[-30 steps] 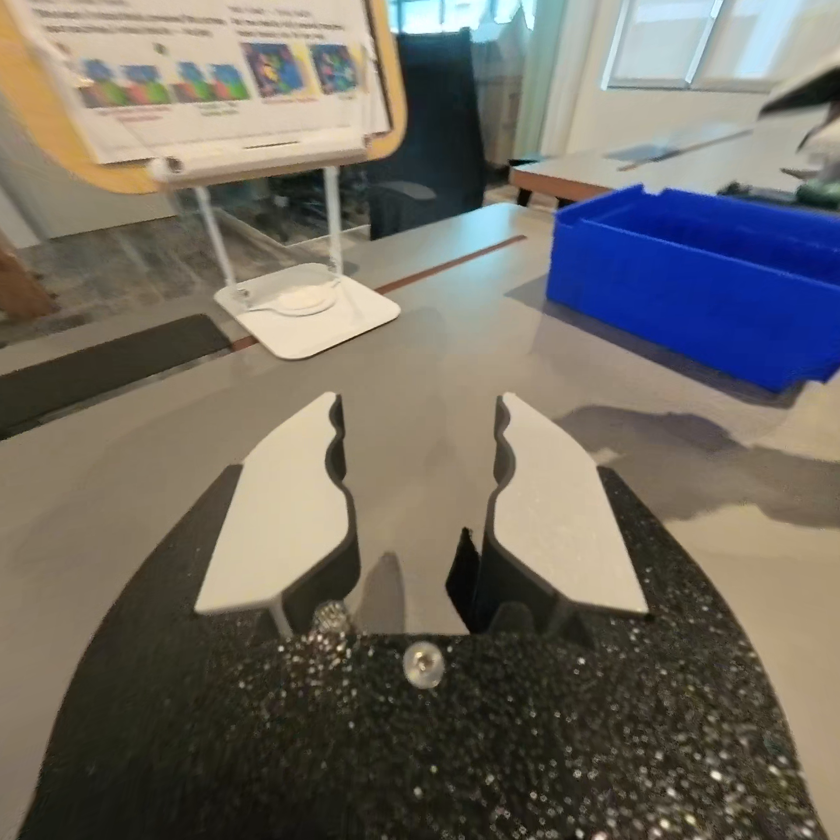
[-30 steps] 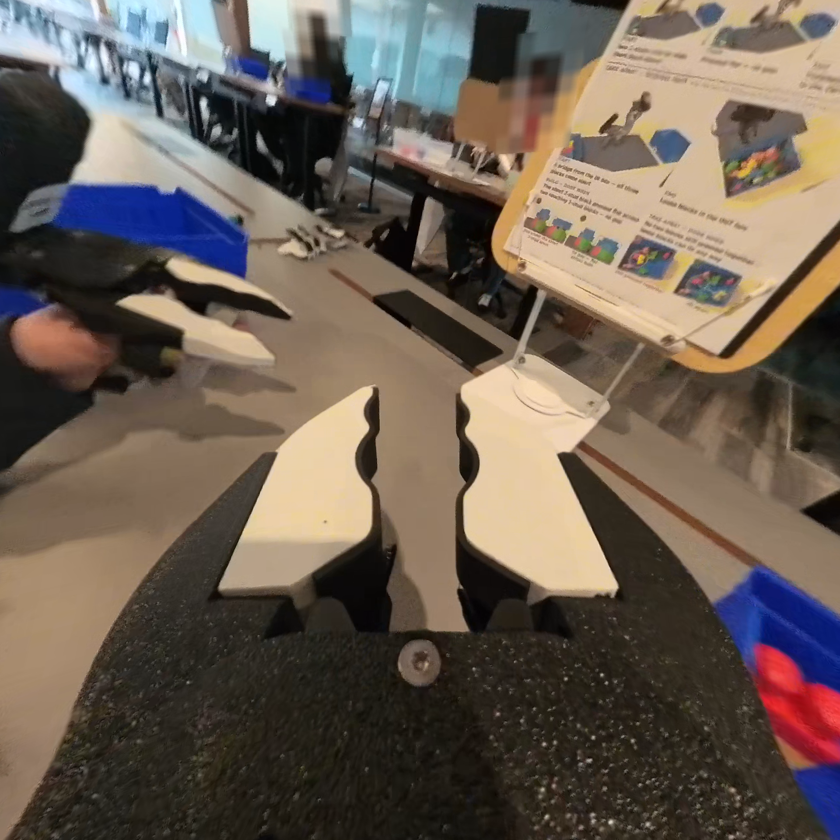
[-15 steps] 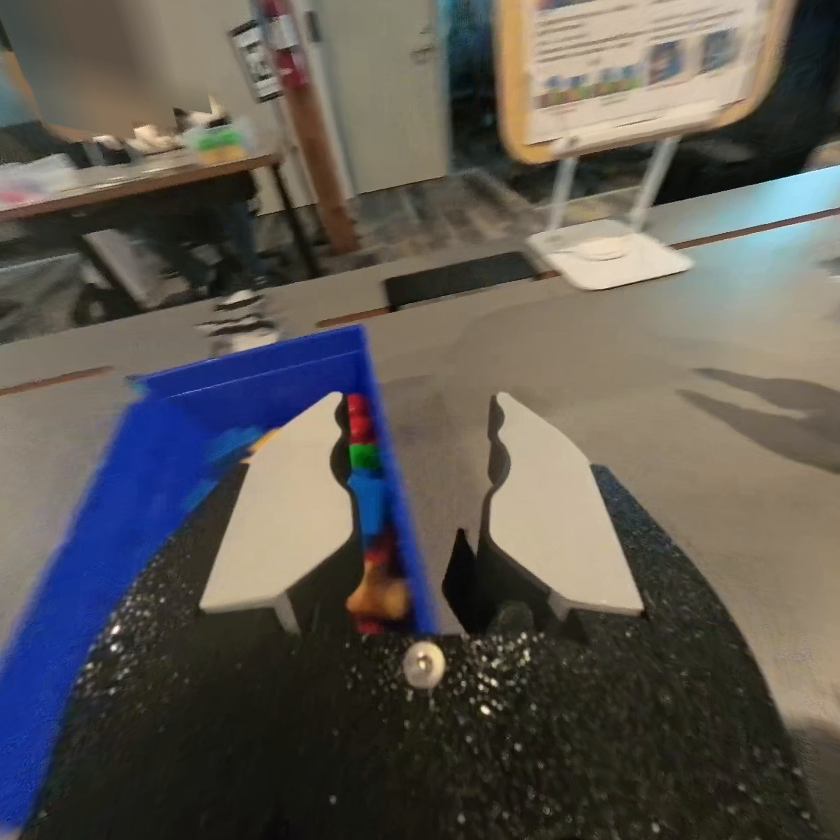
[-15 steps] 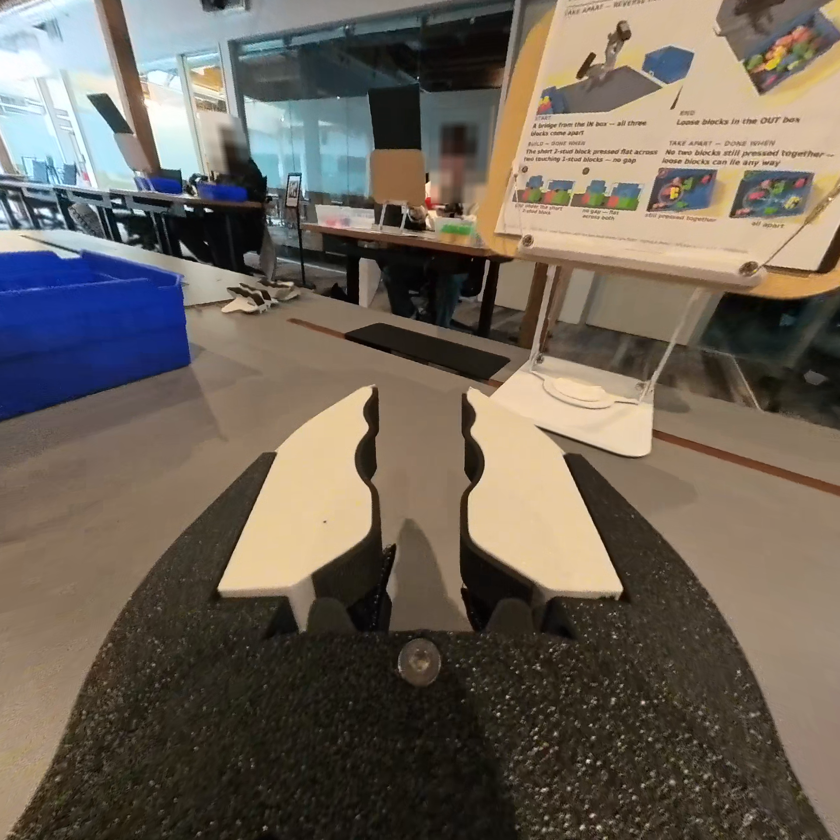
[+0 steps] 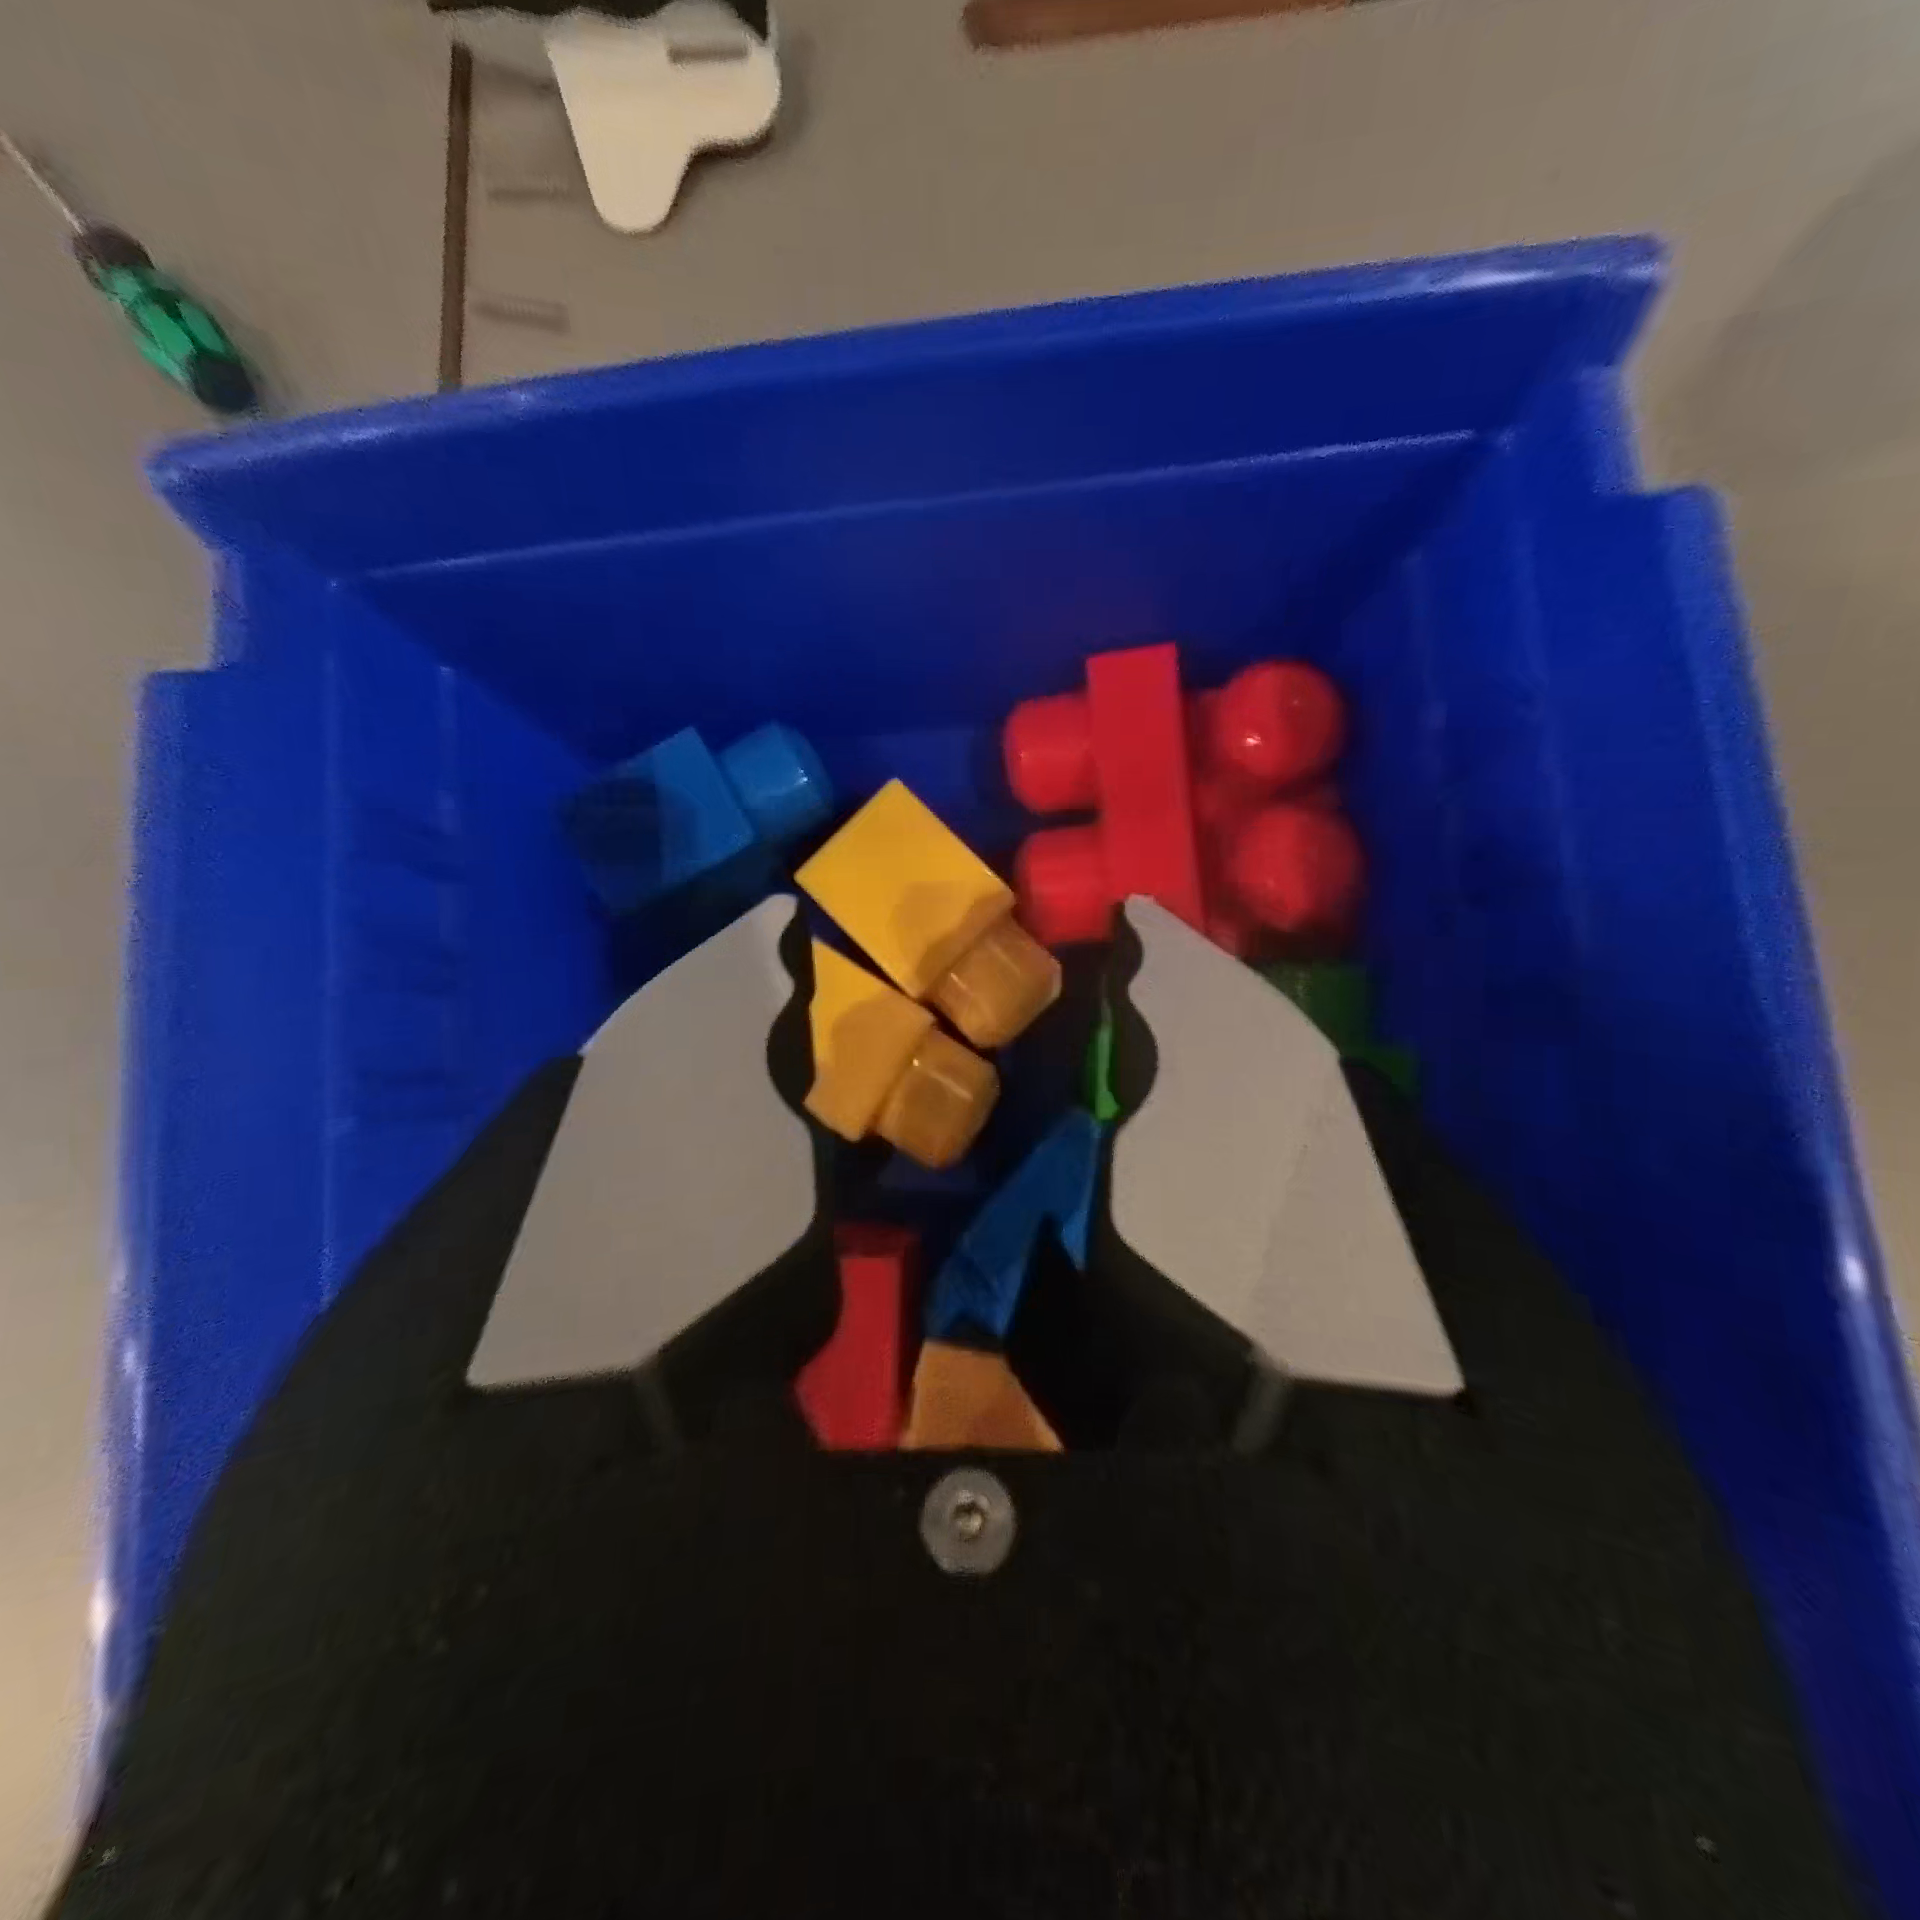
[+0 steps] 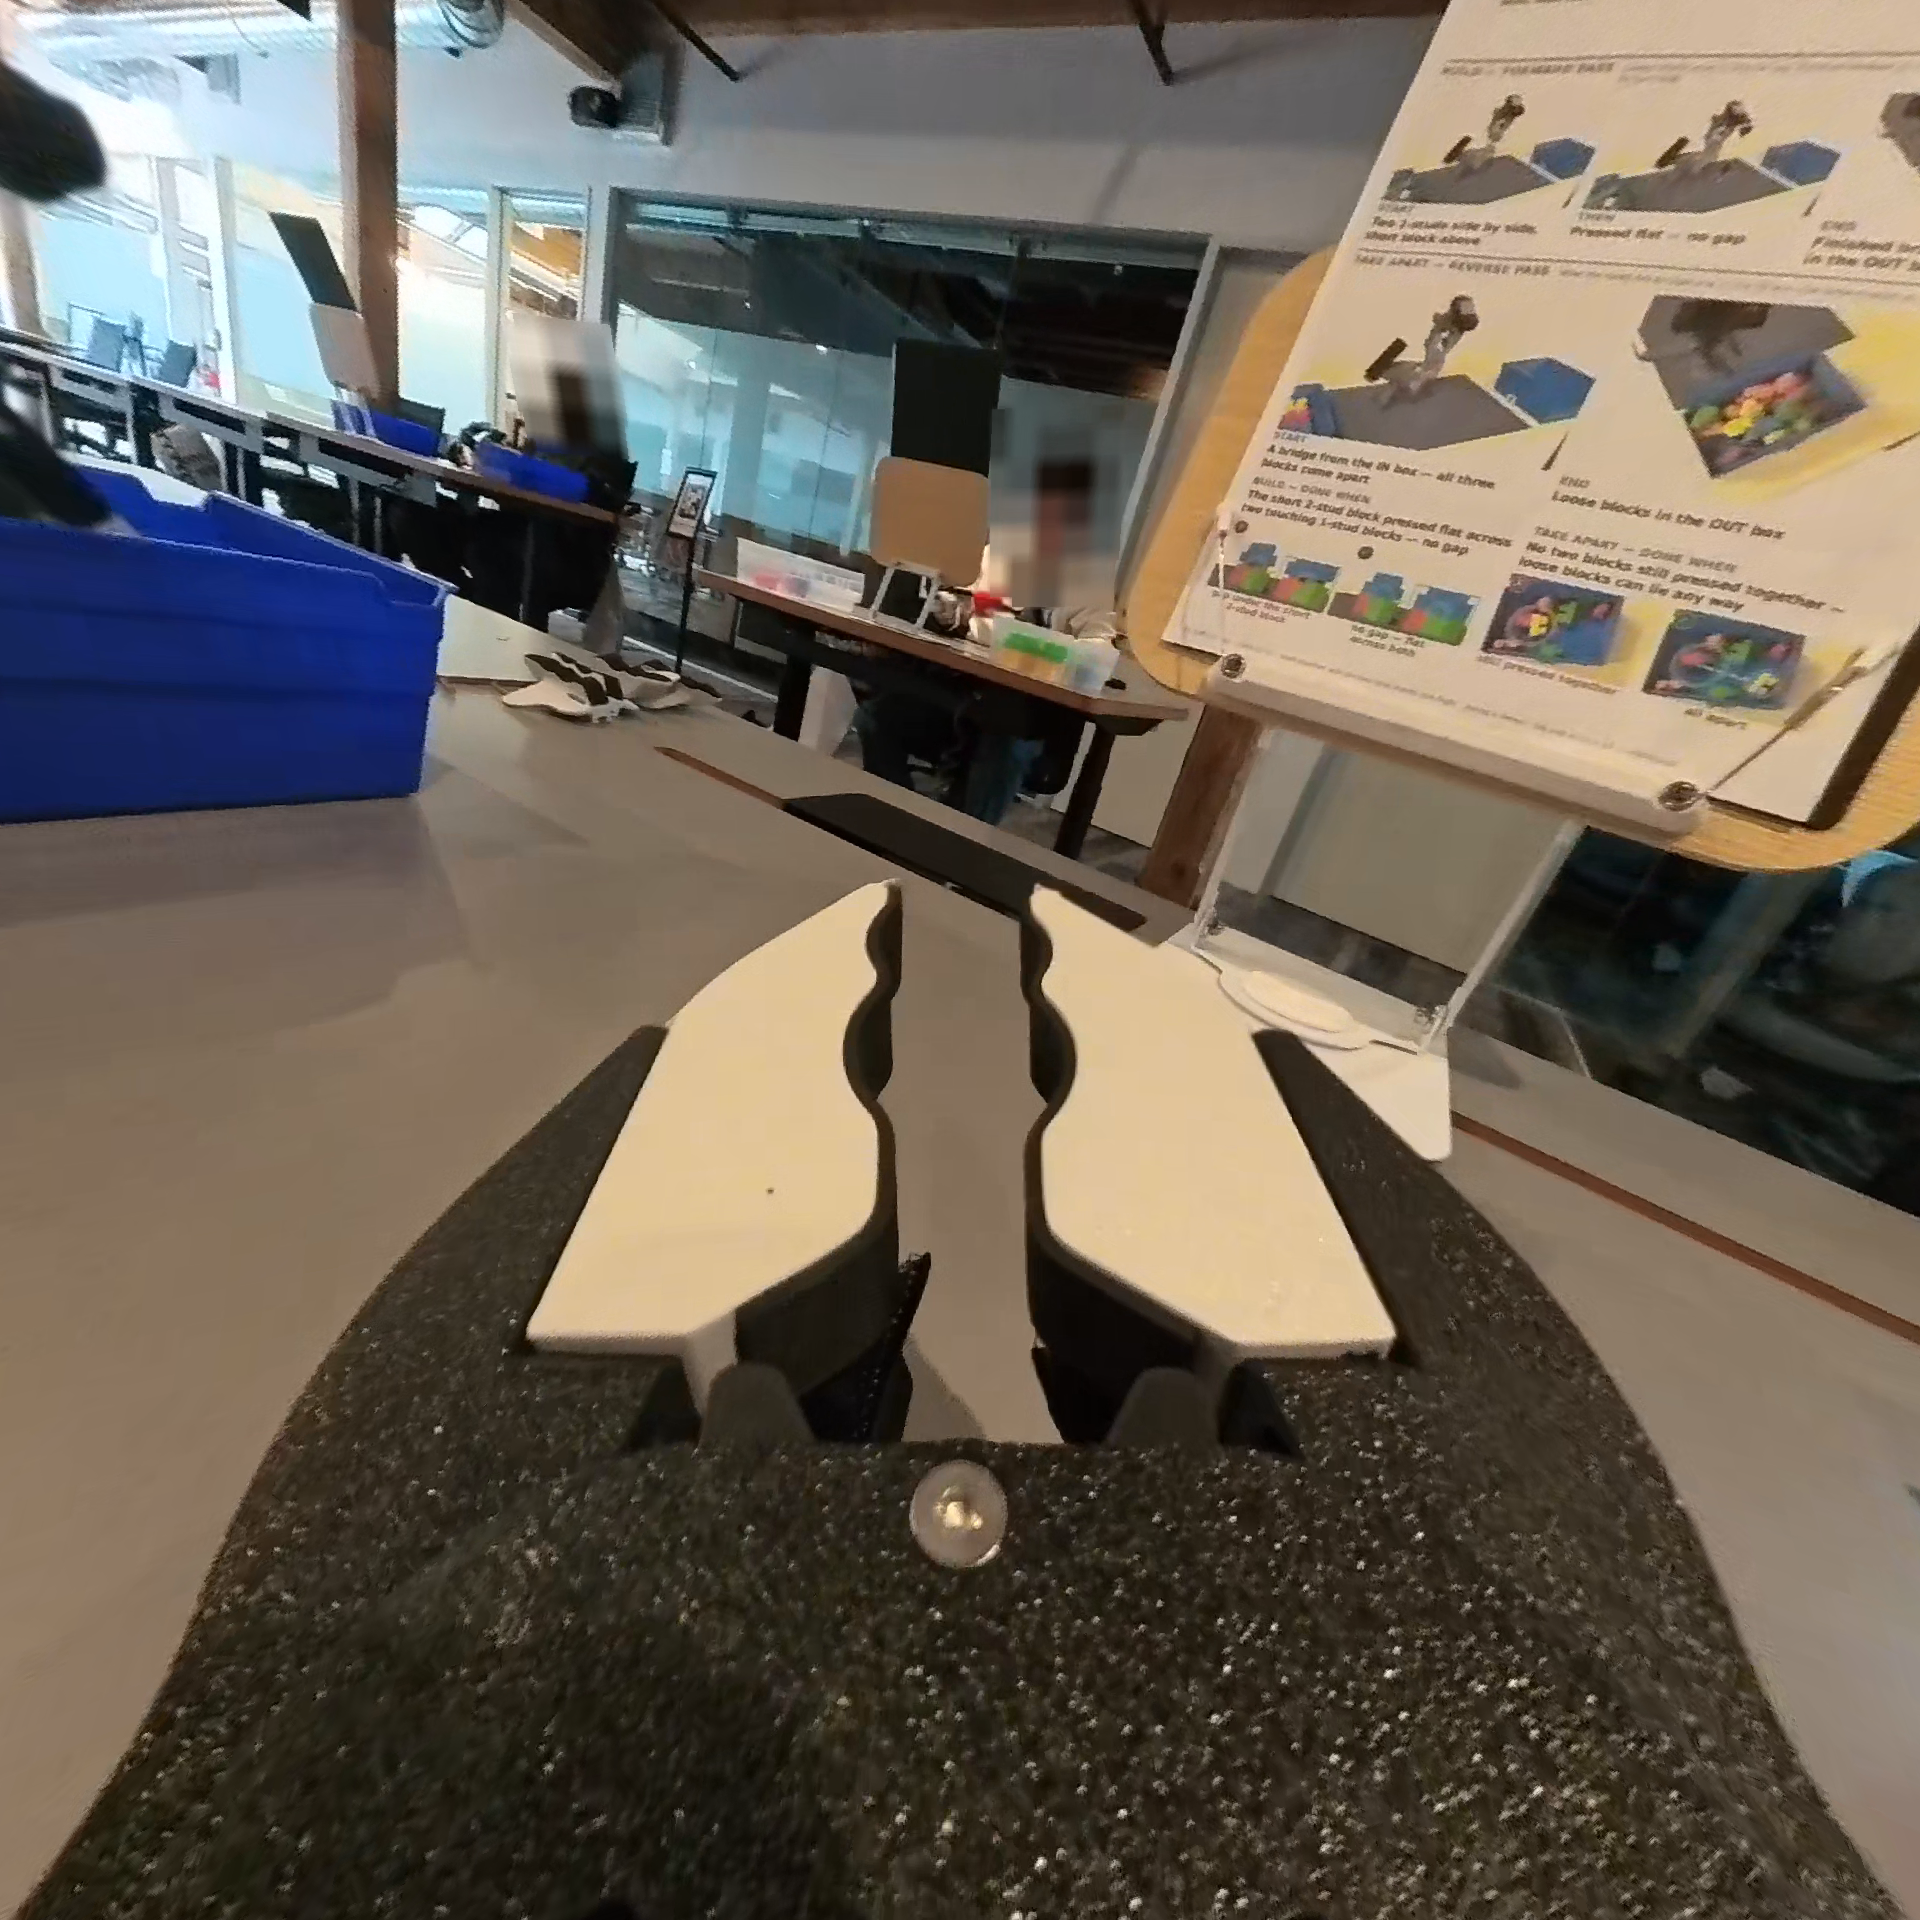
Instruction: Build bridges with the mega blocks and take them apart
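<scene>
You have built nothing yet: the mega blocks all lie loose inside the blue bin, yellow ones mid-bin, red toward its right wall, blue toward its left. Your left gripper hangs over the bin, jaws spread and empty, straddling the yellow blocks. Your right gripper waits right of the bin over bare table, parted and empty. Half a second ago your left gripper had only reached the bin's edge; now it points straight down into it.
</scene>
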`<state>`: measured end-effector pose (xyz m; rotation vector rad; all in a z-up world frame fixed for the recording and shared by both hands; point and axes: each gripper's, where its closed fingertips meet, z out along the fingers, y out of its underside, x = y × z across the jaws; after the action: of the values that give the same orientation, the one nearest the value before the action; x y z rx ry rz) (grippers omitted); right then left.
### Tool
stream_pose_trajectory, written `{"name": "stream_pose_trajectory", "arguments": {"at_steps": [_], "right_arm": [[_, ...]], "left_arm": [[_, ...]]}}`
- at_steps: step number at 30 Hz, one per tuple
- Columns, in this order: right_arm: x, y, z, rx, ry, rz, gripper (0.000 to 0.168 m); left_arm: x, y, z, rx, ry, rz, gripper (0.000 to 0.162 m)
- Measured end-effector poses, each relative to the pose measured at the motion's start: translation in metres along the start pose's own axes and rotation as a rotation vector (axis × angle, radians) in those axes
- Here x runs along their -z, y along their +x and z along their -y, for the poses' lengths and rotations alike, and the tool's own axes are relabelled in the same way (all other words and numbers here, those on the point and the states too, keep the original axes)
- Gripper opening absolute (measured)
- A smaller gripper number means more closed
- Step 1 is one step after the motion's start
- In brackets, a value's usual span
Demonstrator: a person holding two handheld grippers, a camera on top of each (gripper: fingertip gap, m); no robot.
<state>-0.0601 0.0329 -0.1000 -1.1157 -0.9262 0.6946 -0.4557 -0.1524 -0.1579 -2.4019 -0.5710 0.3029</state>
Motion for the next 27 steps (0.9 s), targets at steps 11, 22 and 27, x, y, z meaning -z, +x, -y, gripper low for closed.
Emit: {"name": "stream_pose_trajectory", "arguments": {"at_steps": [11, 22, 27], "right_arm": [[0.003, -0.033, 0.012, -0.037, 0.082, 0.215, 0.017], [0.01, -0.033, 0.018, -0.125, 0.108, 0.259, 0.016], [0.01, -0.029, 0.018, -0.15, 0.108, 0.252, 0.015]], "left_arm": [[-0.024, -0.02, -0.002, 0.117, -0.228, 0.099, 0.047], [-0.037, -0.02, -0.015, 0.151, -0.421, 0.167, 0.044], [-0.013, -0.023, 0.012, 0.01, -0.244, 0.256, 0.041]]}}
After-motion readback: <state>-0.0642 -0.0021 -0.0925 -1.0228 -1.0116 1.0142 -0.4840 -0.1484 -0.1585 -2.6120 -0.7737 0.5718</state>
